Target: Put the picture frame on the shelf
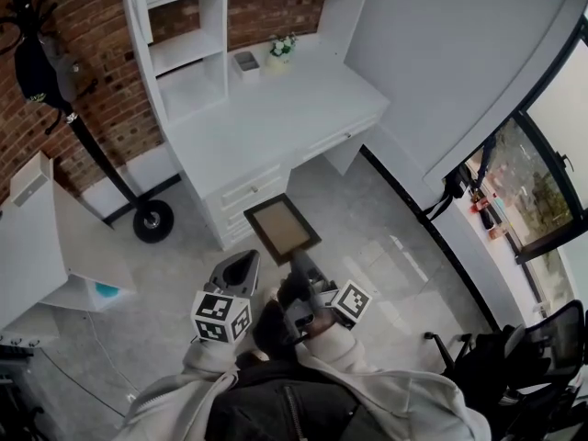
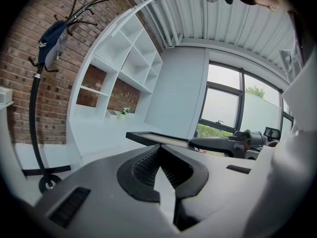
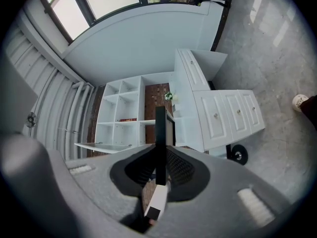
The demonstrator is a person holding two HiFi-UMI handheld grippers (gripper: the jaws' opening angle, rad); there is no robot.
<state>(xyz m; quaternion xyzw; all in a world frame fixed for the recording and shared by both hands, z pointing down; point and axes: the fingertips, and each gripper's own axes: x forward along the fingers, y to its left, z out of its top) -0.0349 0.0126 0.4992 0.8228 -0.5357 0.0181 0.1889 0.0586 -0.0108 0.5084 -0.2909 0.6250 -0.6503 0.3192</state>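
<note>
Picture frame [image 1: 282, 228] is dark with a light middle. It lies flat in the air above the grey floor [image 1: 386, 246], just in front of the drawers [image 1: 248, 196] of the white desk [image 1: 276, 108]. It is not on the shelf yet. The right gripper [image 1: 299, 266] pinches one edge of it, and in the right gripper view the two jaws press on the thin side of the frame from both sides. The left gripper [image 1: 241, 269] is near the frame but not touching it, and its jaws are pressed together with nothing in them. The white shelf [image 1: 188, 35] stands over the desk, well apart from the frame, with rows of open boxes. A little flower pot [image 1: 280, 51] and a small box [image 1: 246, 61] sit at the back of the desk. The step in hand looks like carrying the frame to the shelf. To do it well, I think the grip must be tight, since only one edge is held and the frame could tip or slip. The frame should go up over the desk, clear of the flower pot, into an empty box of the shelf. It likely needs turning upright so it can lean on the back. The free gripper could steady the far edge.
</note>
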